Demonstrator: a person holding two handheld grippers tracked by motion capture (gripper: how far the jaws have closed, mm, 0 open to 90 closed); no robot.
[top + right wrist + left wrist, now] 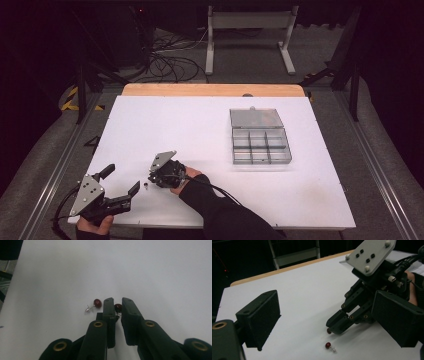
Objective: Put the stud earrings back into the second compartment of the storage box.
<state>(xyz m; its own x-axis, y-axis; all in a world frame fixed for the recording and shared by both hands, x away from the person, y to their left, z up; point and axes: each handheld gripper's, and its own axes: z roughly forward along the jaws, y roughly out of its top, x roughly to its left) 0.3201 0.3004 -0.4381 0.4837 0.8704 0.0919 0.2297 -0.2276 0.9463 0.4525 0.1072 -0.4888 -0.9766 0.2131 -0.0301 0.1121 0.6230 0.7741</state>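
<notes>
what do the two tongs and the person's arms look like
Both tongs, left and right, are black with blocky two-piece jaws, brass-coloured rivets, a grey three-cornered plate with screws on top, and a trailing black cable. The right arm wears a black sleeve.

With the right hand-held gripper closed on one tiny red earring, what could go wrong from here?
1. The right hand-held gripper pinches the held earring only at its tips; it may slip out when lifted.
2. The loose earring lies right beside the jaws and could get knocked away.
3. The organizer box sits far off, so a drop on the way seems possible.
</notes>
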